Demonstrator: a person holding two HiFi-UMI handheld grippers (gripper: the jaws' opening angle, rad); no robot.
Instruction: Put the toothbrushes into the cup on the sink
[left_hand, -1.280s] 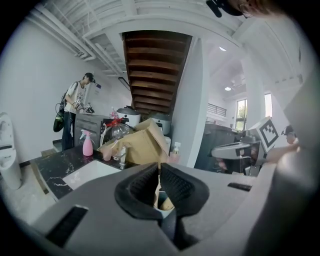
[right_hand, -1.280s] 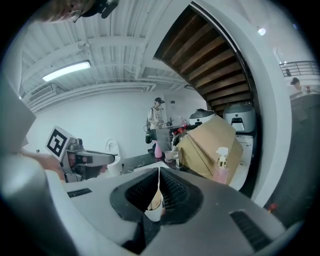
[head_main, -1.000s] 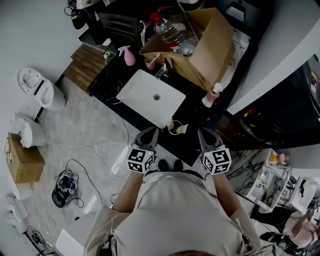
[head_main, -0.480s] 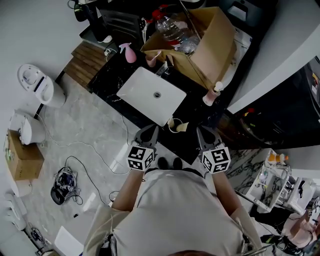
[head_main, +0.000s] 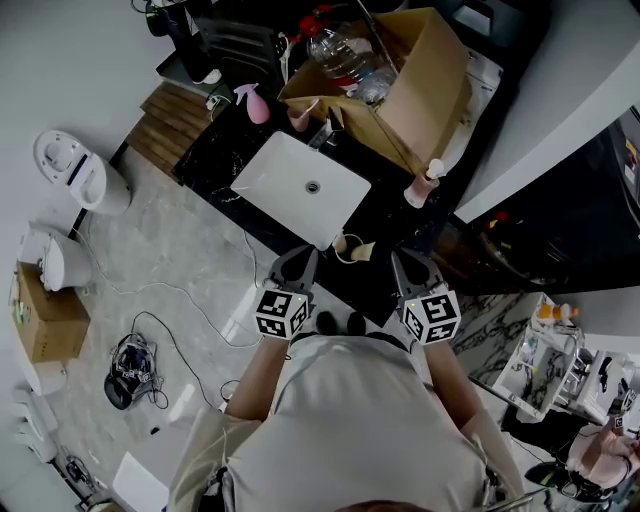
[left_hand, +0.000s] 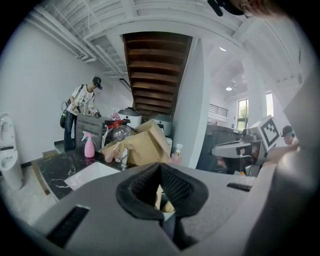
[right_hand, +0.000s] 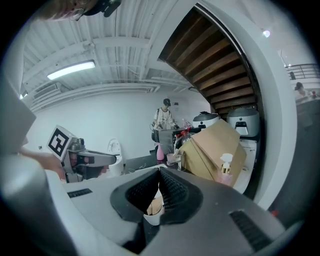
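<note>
Almost nothing has moved since the earlier frames. Both hands have kept their places in front of the person's chest. Only the head view has drifted a little, so the room sits slightly higher and further left in the picture.

The black marbled desk (head_main: 388, 215) runs diagonally across the head view, as before. On its far end the big open cardboard box (head_main: 432, 92) holds a clear water bottle (head_main: 340, 52), neither of them shifted. The white sink (head_main: 268, 182) is set into the desk beside the box. On the pale floor to the left the toilet (head_main: 75, 175) stands where it stood. At the far end of the desk another person (left_hand: 80, 107) stands, seen in both gripper views.

The left tongs (head_main: 295, 262) are fully closed with nothing clamped; in the left gripper view their ribbed pads meet at the tips (left_hand: 160, 166). The right tongs (head_main: 410, 262) are closed and empty in the same way, their pads together (right_hand: 159, 172). Both point at the near edge of the desk, level with each other.

The cup (head_main: 347, 250) stands on the desk near the sink's near corner, between the two tongs and just beyond their tips, touched by neither. Pale tan pieces show in it, but whether they are the toothbrushes I cannot tell. A pink spray bottle (head_main: 250, 105) and a pink pump bottle (head_main: 422, 188) stand unchanged at opposite sides of the sink.
</note>
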